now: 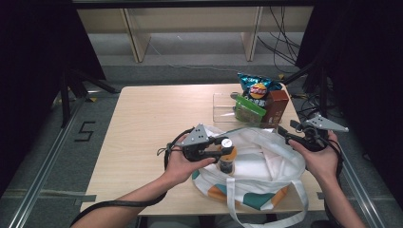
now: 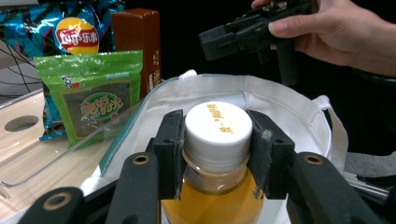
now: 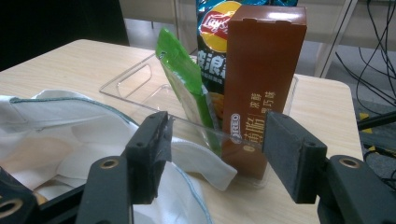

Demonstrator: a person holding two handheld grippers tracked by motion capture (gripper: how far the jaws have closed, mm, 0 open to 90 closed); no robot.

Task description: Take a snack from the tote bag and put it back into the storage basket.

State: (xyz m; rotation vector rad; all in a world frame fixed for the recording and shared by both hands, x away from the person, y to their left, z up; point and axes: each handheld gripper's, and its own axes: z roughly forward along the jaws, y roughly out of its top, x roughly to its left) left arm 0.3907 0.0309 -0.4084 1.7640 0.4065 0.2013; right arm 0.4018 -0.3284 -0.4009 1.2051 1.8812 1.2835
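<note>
A bottle of orange drink with a white cap (image 2: 218, 128) stands upright over the mouth of a white tote bag (image 1: 266, 161). My left gripper (image 1: 223, 148) is shut on the bottle (image 1: 227, 156), its pads (image 2: 169, 144) pressing on both sides of the cap. The bag's opening (image 2: 261, 98) spreads behind the bottle. At the bag's right edge my right gripper (image 1: 287, 134) is held in the hand, open (image 3: 215, 149), with nothing between its pads; it faces the brown box (image 3: 261, 70). From the left gripper view, the right gripper (image 2: 233, 35) hangs above the bag's far rim.
A clear plastic tray (image 1: 223, 107) at the table's far right holds a green snack packet (image 1: 248, 110), a blue chips bag (image 1: 258, 85) and the brown box (image 1: 277, 107). The bag's teal and orange corner and straps hang over the front edge. Bare tabletop lies to the left.
</note>
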